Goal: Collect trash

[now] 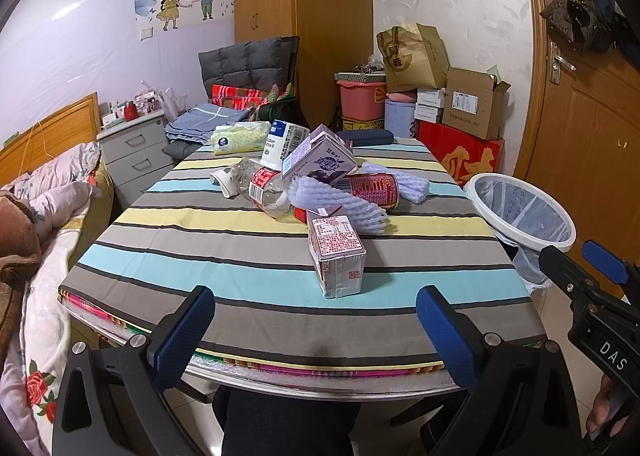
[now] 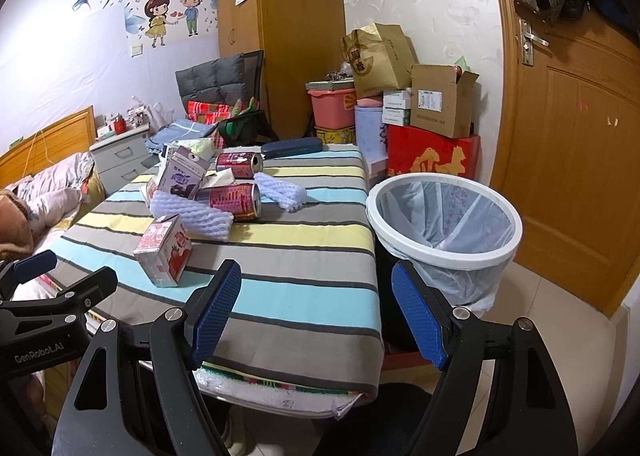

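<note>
While both grippers hung short of the near edge of the tabletop [image 1: 248,288], neither held anything. Left gripper [image 1: 316,332]: jaws spread wide, blue pads facing each other, empty, aimed at the trash pile. Right gripper [image 2: 316,316]: jaws likewise apart and empty, straddling the tabletop's near right corner in its own view.

Trash lay clustered on the striped tablecloth, mid to far part of the tabletop:
- 1 strawberry milk carton [image 2: 164,254], nearest the grippers, lying on its side, apart from the main heap.
- 1 white foam fruit net [image 2: 192,214], just behind that carton; a 2nd foam net [image 2: 282,190] farther right.
- 2 red drink cans [image 2: 232,200] on their sides, 1 touching the nearer foam net, the other [image 2: 239,165] behind it.
- 1 purple milk carton [image 1: 320,160], tilted, resting atop the heap.
- 1 clear plastic bottle [image 1: 262,186] with a red label, lying down, left of the cans.
- 1 white-and-blue carton [image 1: 284,142] behind the purple one.

Wastebasket [image 2: 444,252], white rim, lined with a translucent bag, stood on the floor just beside the tabletop's right edge. A dark blue case [image 2: 292,147] lay at the far edge, and a tissue pack [image 1: 240,136] at the far left.
</note>
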Available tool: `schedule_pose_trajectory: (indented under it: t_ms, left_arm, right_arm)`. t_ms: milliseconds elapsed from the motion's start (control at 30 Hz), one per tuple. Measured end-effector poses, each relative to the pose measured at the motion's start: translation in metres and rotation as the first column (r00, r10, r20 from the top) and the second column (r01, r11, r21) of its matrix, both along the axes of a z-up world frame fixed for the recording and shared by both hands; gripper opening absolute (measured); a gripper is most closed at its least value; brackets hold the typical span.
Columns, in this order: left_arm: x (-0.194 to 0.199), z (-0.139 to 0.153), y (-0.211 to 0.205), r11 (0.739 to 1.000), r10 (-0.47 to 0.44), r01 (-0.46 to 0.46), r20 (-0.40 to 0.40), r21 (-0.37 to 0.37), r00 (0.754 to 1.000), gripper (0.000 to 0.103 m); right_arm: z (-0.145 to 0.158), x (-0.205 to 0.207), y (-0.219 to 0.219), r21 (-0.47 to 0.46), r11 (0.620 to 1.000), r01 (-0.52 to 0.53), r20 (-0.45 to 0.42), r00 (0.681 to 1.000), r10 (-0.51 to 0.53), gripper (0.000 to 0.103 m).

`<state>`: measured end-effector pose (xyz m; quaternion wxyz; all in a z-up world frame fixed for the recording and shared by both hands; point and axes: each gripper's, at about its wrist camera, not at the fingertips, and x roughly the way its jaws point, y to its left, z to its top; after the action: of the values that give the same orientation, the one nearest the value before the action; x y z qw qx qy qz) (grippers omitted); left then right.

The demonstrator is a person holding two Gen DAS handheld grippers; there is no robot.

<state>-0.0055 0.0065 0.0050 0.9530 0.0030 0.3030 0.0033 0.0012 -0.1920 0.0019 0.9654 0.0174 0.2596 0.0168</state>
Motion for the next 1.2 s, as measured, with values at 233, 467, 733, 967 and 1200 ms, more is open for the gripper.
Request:
schedule_pose_trajectory:
  t_ms: [233, 467, 733, 967, 1200]
  left_arm:
    - [0.0015, -0.0001, 0.0017, 1.000, 0.000, 0.000, 0.000, -0.001, 1.000, 0.102]
    - [-0.0003, 0.0005, -0.0003, 1.000, 0.000, 0.000, 0.001, -0.001, 1.000, 0.102]
    - [-0.0008, 0.0006, -0.0004, 1.000, 0.001, -0.001, 0.002, -0.001, 1.000, 0.102]
    - [-0.0008, 0.0004, -0.0004, 1.000, -0.001, 0.001, 0.002, -0.001, 1.000, 0.102]
    - [0.0031, -0.0019, -0.0012, 1.000, -0.007, 0.007, -0.007, -0.001, 1.000, 0.102]
  right_arm:
    - [0.0003, 0.0000, -0.0003, 0.000, 1.000, 0.000, 0.001, 1.000, 0.000, 0.079]
    - [0.0009, -0.0003, -0.0001, -0.001, 1.000, 0.001, 0.005, 1.000, -0.001, 0.079]
    - [0.0005, -0.0006, -0.0004, -0.002, 1.000, 0.001, 0.005, 1.000, -0.001, 0.079]
    - [0.0005, -0.0004, -0.0001, -0.001, 1.000, 0.002, 0.005, 1.000, -0.002, 0.079]
    - [0.0005, 0.0007, -0.0010, 0.000, 1.000, 0.003, 0.004, 1.000, -0.003, 0.079]
